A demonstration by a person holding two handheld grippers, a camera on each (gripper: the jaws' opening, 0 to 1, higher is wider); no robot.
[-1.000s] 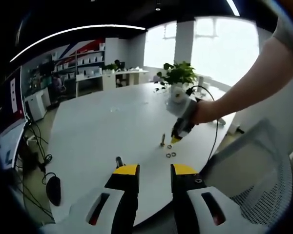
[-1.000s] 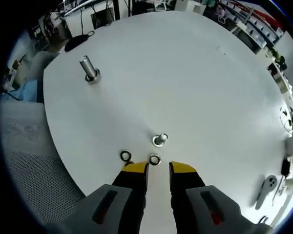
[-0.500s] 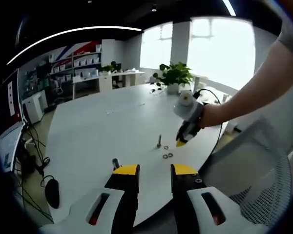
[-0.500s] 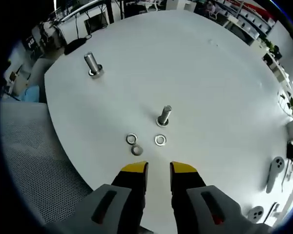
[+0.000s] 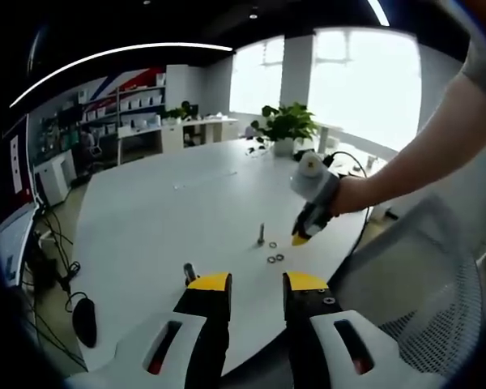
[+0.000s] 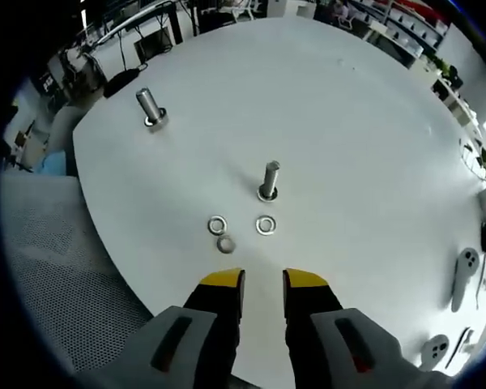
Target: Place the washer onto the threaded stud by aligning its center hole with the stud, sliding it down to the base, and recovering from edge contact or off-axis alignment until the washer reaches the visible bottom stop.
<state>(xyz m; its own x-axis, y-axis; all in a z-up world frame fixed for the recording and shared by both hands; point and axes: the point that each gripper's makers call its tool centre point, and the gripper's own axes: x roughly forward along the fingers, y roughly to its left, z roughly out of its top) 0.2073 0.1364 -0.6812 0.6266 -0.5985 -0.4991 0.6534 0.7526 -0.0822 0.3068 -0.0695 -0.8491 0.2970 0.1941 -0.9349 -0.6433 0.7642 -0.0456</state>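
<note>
- Three washers lie flat on the white table (image 6: pixel 373 121) in the right gripper view: one (image 6: pixel 217 224) to the left, one (image 6: pixel 266 224) to the right, and a third (image 6: pixel 225 244) just below the left one, touching or nearly touching it.
- Just beyond the right-hand washer a threaded stud (image 6: pixel 269 180) stands upright on the table, with nothing on it.
- A second stud (image 6: pixel 151 107) stands well apart, near the table's edge.
- The right gripper (image 6: pixel 263 281) hovers above the table near the washers, its yellow-tipped jaws apart and holding nothing.
- The left gripper (image 5: pixel 257 283) has its jaws apart and empty too, back at the table's near edge.
- In the left gripper view, a hand holds the right gripper above the washers, and a potted plant (image 5: pixel 285 127) stands at the far side.
</note>
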